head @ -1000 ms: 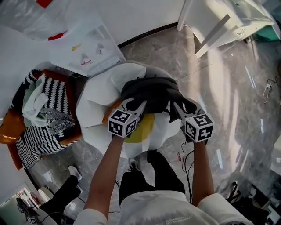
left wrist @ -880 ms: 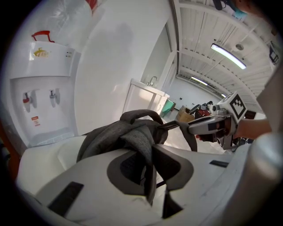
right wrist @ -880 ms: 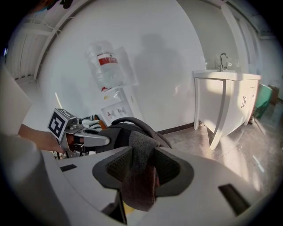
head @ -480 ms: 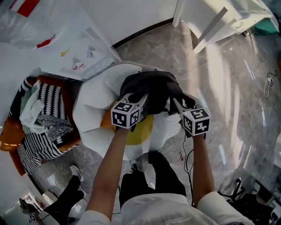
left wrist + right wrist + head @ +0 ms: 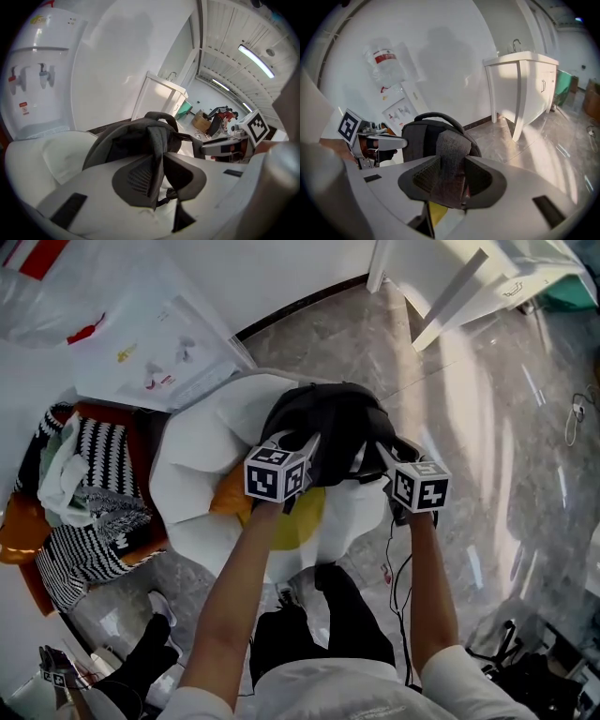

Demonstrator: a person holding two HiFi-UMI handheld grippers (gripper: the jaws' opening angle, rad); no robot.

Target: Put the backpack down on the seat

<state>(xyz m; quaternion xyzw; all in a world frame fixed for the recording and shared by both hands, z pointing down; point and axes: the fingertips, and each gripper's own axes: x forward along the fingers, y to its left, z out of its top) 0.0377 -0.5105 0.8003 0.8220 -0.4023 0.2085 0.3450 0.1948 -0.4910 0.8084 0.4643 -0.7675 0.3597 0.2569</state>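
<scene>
A dark grey backpack (image 5: 330, 427) hangs over a white flower-shaped seat (image 5: 202, 460) with a yellow centre (image 5: 291, 521). My left gripper (image 5: 298, 450) is shut on one shoulder strap (image 5: 157, 154), and the backpack (image 5: 136, 140) fills that view's middle. Shut on the other strap (image 5: 450, 164) is my right gripper (image 5: 382, 457); the backpack (image 5: 424, 136) rises beyond its jaws, top handle upward. Whether the bag's bottom touches the seat is hidden.
A chair piled with striped clothes (image 5: 89, 493) stands left of the seat. A water dispenser (image 5: 33, 70) is against the wall behind. White cabinet legs (image 5: 450, 296) stand at the upper right on the marble floor. The person's legs (image 5: 319, 615) are just below the seat.
Both grippers and the backpack have shifted slightly up and forward over the seat. Both grips are unchanged.
</scene>
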